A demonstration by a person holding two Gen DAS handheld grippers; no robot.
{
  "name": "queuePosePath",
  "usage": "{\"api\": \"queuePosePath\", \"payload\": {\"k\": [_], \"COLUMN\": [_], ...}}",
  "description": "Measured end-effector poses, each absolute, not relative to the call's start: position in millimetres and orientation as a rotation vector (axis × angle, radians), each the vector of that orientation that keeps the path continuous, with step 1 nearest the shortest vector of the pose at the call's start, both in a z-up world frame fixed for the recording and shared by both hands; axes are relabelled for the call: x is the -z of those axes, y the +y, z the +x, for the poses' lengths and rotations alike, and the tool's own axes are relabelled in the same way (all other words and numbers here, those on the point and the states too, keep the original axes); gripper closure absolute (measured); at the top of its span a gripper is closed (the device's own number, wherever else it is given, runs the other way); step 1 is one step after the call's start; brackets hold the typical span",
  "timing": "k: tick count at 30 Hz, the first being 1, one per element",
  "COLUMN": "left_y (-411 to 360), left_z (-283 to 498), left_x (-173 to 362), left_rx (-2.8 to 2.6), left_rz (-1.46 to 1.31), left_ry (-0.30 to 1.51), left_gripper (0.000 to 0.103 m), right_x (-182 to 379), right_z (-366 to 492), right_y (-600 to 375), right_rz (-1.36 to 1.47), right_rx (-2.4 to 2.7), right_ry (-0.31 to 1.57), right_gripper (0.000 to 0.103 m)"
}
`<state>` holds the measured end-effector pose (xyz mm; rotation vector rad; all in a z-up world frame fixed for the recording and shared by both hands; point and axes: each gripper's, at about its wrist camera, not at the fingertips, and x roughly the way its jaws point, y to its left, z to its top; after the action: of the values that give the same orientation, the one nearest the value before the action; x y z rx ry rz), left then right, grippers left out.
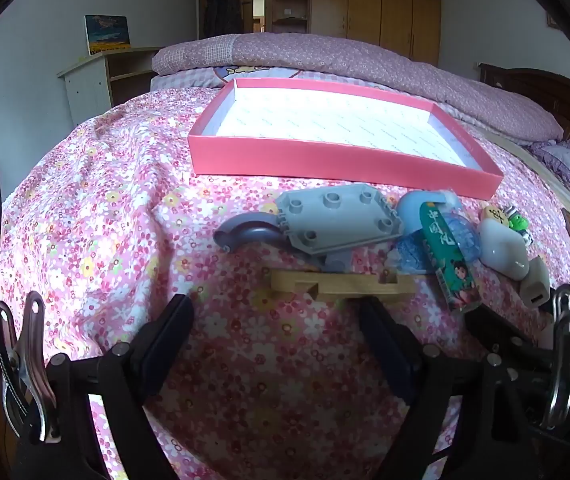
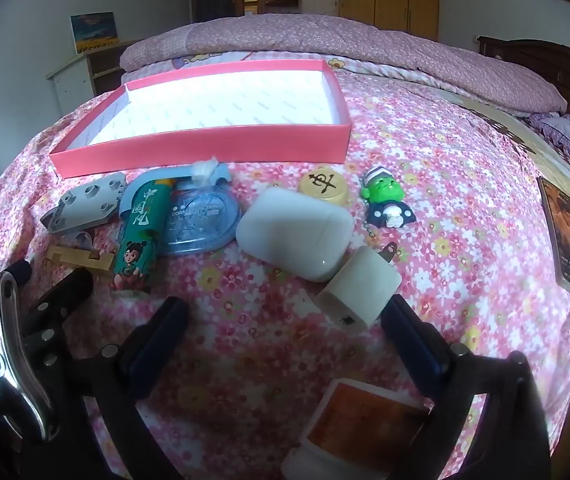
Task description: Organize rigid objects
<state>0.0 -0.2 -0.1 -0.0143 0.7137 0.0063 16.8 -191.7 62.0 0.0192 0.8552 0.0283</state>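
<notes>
An empty pink box (image 1: 345,156) (image 2: 205,148) lies on the flowered bedspread (image 1: 125,200). In front of it is a row of small things: a grey studded plate (image 1: 337,220) (image 2: 85,204), a wooden puzzle piece (image 1: 341,286) (image 2: 73,258), a green tube (image 1: 449,256) (image 2: 139,232), a blue correction tape (image 2: 201,216), a white earbud case (image 2: 297,232), a yellow chess piece (image 2: 323,188), a green figure (image 2: 385,200) and a white charger (image 2: 359,284). My left gripper (image 1: 277,308) is open just short of the wooden piece. My right gripper (image 2: 285,308) is open, its right finger beside the charger.
A grey curved track piece (image 1: 241,236) lies left of the plate. A dark book (image 2: 565,236) rests near the bed's right edge and an orange-faced card box (image 2: 365,424) lies under my right gripper. A folded quilt (image 1: 365,60) lies behind the pink box.
</notes>
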Motion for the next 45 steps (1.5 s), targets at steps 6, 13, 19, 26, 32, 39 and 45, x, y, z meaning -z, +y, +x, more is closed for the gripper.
{"api": "queuePosePath", "payload": {"k": [6,13,19,26,32,39,45], "left_y": [-8.0,-6.0,1.1,8.6,12.8,9.1,6.5], "left_z": [-2.1,-2.4,-5.6,-12.0,-20.4,-25.2,-26.9], "left_x": [-0.7,-4.2,-7.9,-17.7,-28.2,-32.2,-30.3], "left_rx": [-0.015,-0.007,0.012,0.022,0.045,0.089,0.099], "left_rz": [0.017,0.006,-0.011,-0.03,-0.037,-0.042,-0.038], "left_ry": [0.709,0.728,0.762,0.786,0.786,0.796,0.798], "left_gripper": [0.015,0.015,0.015,0.015,0.015,0.015,0.015], "right_x": [-64.0,-66.8,-77.3,-89.5,-94.9,-89.0,-83.3], "right_z": [16.2,16.7,7.3,-2.9,-15.7,-26.2,-30.3], "right_y": [-191.4,-191.6,-203.6,-206.3,-215.7,-229.2,-241.7], "right_rz": [0.005,-0.007,-0.005,-0.02,-0.024,-0.02,-0.003], "right_rx": [-0.056,-0.105,-0.129,-0.227,-0.32,-0.33,-0.327], "right_ry": [0.878,0.892,0.85,0.825,0.839,0.874,0.903], "right_gripper": [0.003,0.004,0.004,0.005,0.006,0.015,0.022]}}
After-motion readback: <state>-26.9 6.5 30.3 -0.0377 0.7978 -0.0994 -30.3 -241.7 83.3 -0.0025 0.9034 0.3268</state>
